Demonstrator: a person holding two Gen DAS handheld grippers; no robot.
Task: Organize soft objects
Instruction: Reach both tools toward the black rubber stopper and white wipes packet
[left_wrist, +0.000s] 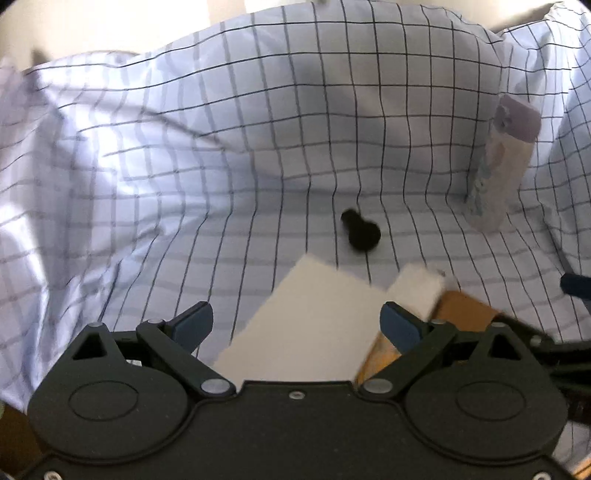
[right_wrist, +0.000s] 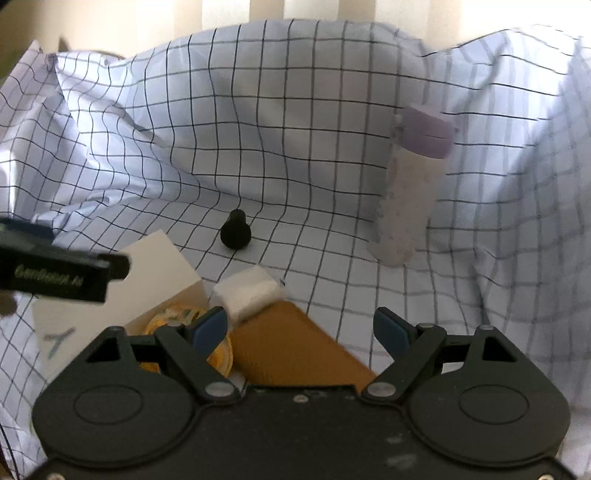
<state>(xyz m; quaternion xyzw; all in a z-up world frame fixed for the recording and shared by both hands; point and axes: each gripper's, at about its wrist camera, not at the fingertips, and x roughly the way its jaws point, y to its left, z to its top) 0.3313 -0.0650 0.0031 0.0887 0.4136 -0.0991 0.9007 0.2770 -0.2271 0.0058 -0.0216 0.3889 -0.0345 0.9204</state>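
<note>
A white soft block (right_wrist: 248, 291) lies on the checked sheet (right_wrist: 295, 147) at the far edge of a small open cardboard box; it also shows in the left wrist view (left_wrist: 419, 290). The box has a brown flap (right_wrist: 295, 347), a white flap (right_wrist: 159, 273) and yellow things (right_wrist: 218, 360) inside. My right gripper (right_wrist: 300, 330) is open and empty just above the brown flap. My left gripper (left_wrist: 297, 325) is open and empty over the white flap (left_wrist: 306, 325); its body shows in the right wrist view (right_wrist: 55, 273).
A small black knob-shaped object (right_wrist: 235, 232) lies on the sheet beyond the box. A pale bottle with a purple cap (right_wrist: 410, 188) leans against the raised sheet at the right. The sheet (left_wrist: 184, 147) rises in folds at the back and sides.
</note>
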